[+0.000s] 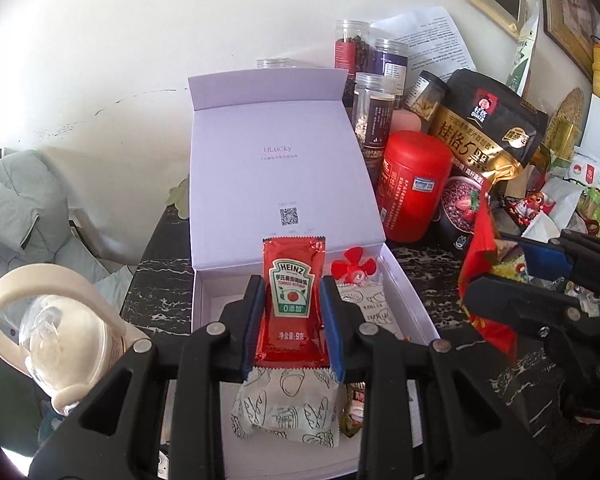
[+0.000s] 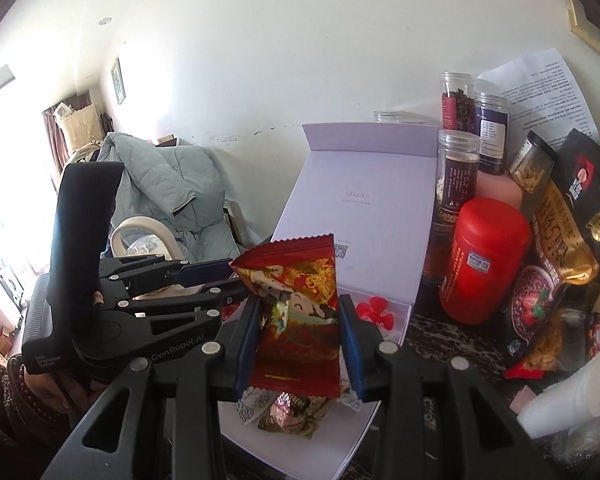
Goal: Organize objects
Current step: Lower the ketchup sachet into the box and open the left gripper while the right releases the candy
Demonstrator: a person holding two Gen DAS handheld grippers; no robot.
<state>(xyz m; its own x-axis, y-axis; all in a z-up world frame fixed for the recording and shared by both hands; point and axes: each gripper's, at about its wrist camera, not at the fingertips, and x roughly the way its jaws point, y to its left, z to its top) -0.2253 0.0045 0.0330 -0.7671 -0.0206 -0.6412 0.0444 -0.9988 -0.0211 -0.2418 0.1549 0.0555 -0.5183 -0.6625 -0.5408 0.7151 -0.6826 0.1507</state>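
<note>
Two hand-held grippers over one open box [image 1: 204, 312], each loaded. Largest first.

Box: white, lid [image 1: 276, 168] standing upright at the far edge, tray resting on the dark marbled tabletop [image 1: 160, 280]. Already inside: a white printed snack pack [image 1: 286, 412], a small wrapped candy [image 2: 288, 404], a red propeller-shaped piece [image 1: 354, 266] at the far right corner of the tray.

Right hand-held gripper [image 2: 298, 340]: clenched on a red snack wrapper [image 2: 296, 320], long axis upright, serrated top edge toward the lid. Position: above the near part of the tray, with the candy directly below the lower edge of the wrapper. Drop direction judged as straight down.

Left hand-held gripper [image 1: 292, 320]: clamped on a Heinz ketchup sachet [image 1: 290, 308], long axis upright and parallel to the blue pads [image 1: 253, 320], label facing the camera. Position: over the tray, directly above the white snack pack; free tray floor visible to the left and beyond.

Relation governing the coming move: both payloads already over the box opening, so downward travel only, no sideways reach judged necessary. Neither clearly nearer the tray floor; exact height above the contents not determinable from either wrist view.
</note>
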